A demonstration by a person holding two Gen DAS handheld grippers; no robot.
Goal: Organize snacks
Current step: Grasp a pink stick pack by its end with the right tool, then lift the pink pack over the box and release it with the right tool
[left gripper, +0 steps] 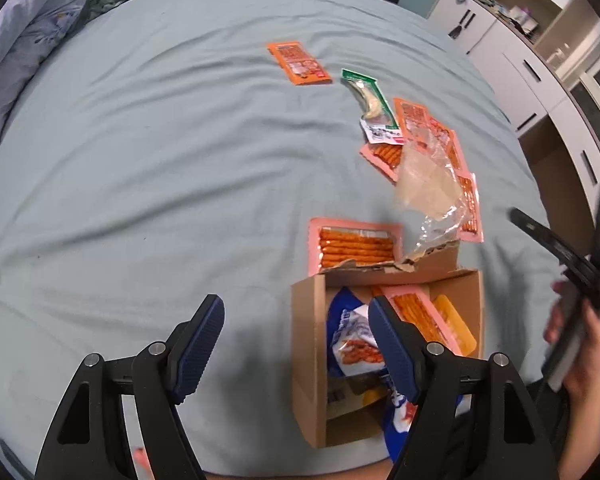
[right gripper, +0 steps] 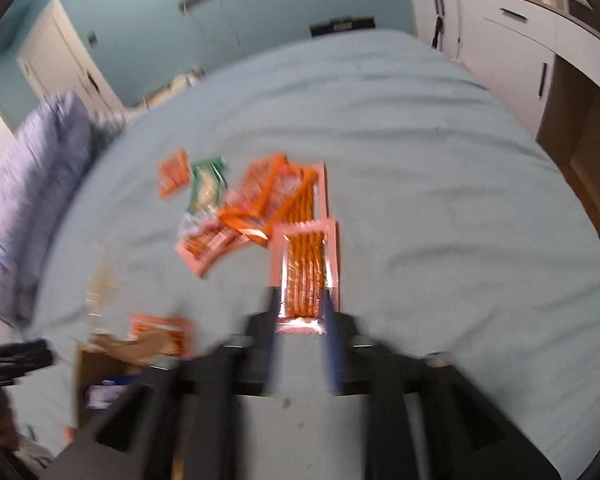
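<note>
An open cardboard box (left gripper: 306,364) lies on the bed and holds a blue-white snack bag (left gripper: 348,340), a pink stick-snack pack (left gripper: 416,312) and a yellow pack (left gripper: 456,320). My left gripper (left gripper: 296,320) is open and empty, its right finger over the box. Loose on the sheet are a pink stick pack (left gripper: 356,244), an orange pack (left gripper: 300,63), a green pack (left gripper: 366,94) and a pile of pink and orange packs (left gripper: 432,140). My right gripper (right gripper: 300,304) is shut on a pink stick-snack pack (right gripper: 306,268) held above the bed; this view is blurred. The box also shows at lower left (right gripper: 100,376).
A crumpled clear plastic bag (left gripper: 428,184) lies on the pile beside the box. A lilac pillow (left gripper: 24,40) is at the left. White cabinets (left gripper: 532,64) stand along the right side of the bed. The grey-blue sheet (left gripper: 140,160) stretches left of the snacks.
</note>
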